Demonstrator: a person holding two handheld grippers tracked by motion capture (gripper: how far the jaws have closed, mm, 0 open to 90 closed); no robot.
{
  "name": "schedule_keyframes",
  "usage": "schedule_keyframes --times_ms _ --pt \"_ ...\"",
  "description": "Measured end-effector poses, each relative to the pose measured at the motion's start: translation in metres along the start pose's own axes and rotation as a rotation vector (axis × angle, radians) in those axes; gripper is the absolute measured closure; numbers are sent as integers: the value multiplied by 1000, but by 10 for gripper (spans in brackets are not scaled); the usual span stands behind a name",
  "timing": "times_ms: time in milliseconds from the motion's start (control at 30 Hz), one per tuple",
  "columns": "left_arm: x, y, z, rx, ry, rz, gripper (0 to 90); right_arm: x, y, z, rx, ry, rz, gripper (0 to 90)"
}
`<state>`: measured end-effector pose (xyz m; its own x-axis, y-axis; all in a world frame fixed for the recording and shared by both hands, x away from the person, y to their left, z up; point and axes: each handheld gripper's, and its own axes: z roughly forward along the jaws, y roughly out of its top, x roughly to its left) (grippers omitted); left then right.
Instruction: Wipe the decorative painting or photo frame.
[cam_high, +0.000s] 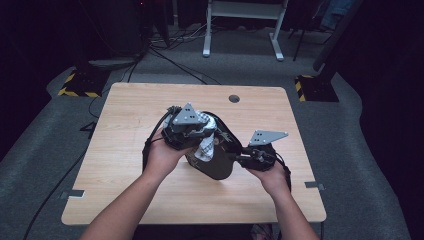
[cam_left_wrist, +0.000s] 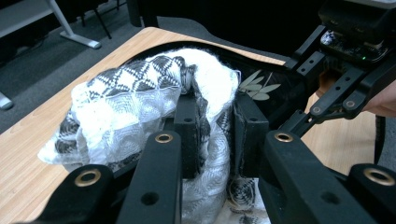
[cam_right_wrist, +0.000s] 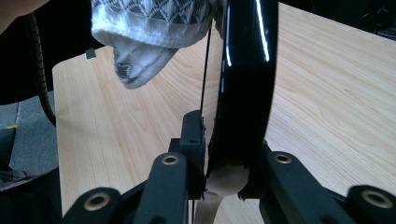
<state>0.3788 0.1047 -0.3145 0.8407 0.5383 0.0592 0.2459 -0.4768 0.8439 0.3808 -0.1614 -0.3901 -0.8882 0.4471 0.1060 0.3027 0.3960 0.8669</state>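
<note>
A glossy black dish (cam_high: 218, 165) with a leaf motif (cam_left_wrist: 259, 86) is held tilted on edge above the wooden table (cam_high: 125, 150). My right gripper (cam_high: 236, 159) is shut on its rim; in the right gripper view the jaws (cam_right_wrist: 224, 154) clamp the dish's black edge (cam_right_wrist: 245, 70). A bunched black-and-white patterned cloth (cam_high: 206, 140) lies against the dish's face. My left gripper (cam_high: 197, 132) is shut on it, and the left gripper view shows folds of the cloth (cam_left_wrist: 130, 93) squeezed between its pads (cam_left_wrist: 217, 135). A corner of the cloth (cam_right_wrist: 144, 28) hangs beside the dish.
The table has a round cable hole (cam_high: 234, 98) near its far edge. Beyond it stand a white desk frame (cam_high: 245, 25) and yellow-and-black striped bases (cam_high: 80, 85) (cam_high: 312, 85) on grey carpet. Cables run across the floor at the left.
</note>
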Motion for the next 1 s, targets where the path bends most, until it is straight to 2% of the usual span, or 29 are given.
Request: schedule_keyframes --times_ms 267,433,567,667,833,1000 --pt "1 -23 12 30 -12 -30 754 0 0 0 1 -3 5 772" --pt "3 -17 10 45 -17 -31 753 0 0 0 3 -6 1 772" --pt "8 -1 -1 21 8 -14 753 0 0 0 6 -6 -2 773" --pt "10 5 -5 11 10 -15 753 0 0 -1 7 -6 -4 772" --pt "11 -4 -3 19 20 -13 753 1 0 0 6 -4 -4 772" --pt "16 -18 4 35 11 -40 754 0 0 0 6 -6 -1 768"
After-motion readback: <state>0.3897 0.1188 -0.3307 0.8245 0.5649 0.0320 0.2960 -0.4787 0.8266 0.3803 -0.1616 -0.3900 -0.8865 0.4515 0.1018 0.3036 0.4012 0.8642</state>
